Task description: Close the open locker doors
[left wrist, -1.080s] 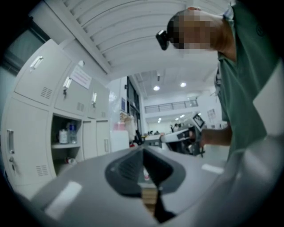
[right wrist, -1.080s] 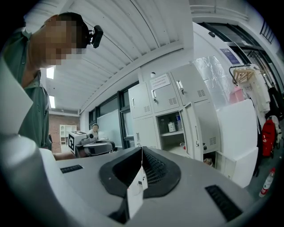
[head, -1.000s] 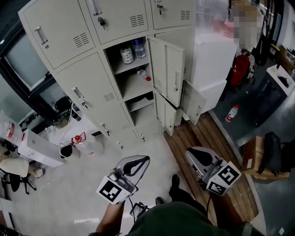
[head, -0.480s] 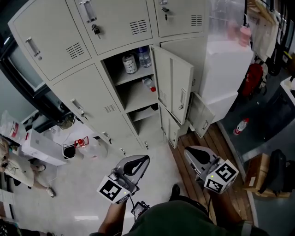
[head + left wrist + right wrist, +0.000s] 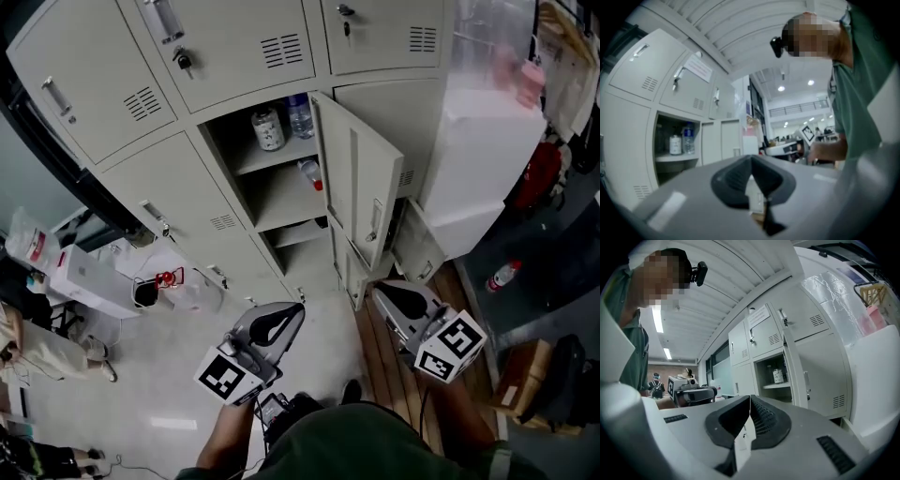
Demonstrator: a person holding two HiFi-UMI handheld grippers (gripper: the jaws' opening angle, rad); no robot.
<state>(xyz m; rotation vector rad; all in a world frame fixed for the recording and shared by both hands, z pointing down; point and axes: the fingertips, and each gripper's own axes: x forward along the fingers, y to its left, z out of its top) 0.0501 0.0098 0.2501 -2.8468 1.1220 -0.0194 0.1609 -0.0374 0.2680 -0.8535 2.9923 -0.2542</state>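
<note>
A grey locker bank (image 5: 187, 197) fills the head view. Its middle upper door (image 5: 361, 178) stands wide open to the right, baring shelves with two bottles (image 5: 278, 122) and a tipped bottle (image 5: 310, 172). Below it a smaller lower door (image 5: 412, 248) also hangs open, partly hidden by the upper one. My left gripper (image 5: 293, 308) is shut and empty, low and in front of the open compartment (image 5: 675, 147). My right gripper (image 5: 379, 293) is also shut and empty, just below the upper door's bottom edge. Both stay clear of the doors (image 5: 820, 376).
A white cabinet (image 5: 487, 159) stands right of the lockers. A white box (image 5: 89, 281) and a red-capped jug (image 5: 167, 283) sit on the floor at left. A water bottle (image 5: 503, 277) lies on the dark floor at right. Wooden boards (image 5: 384, 361) run under the right gripper.
The lockers have drawn nearer and shifted up in view as I step closer. Both grippers stay shut and keep their place in front of me.
</note>
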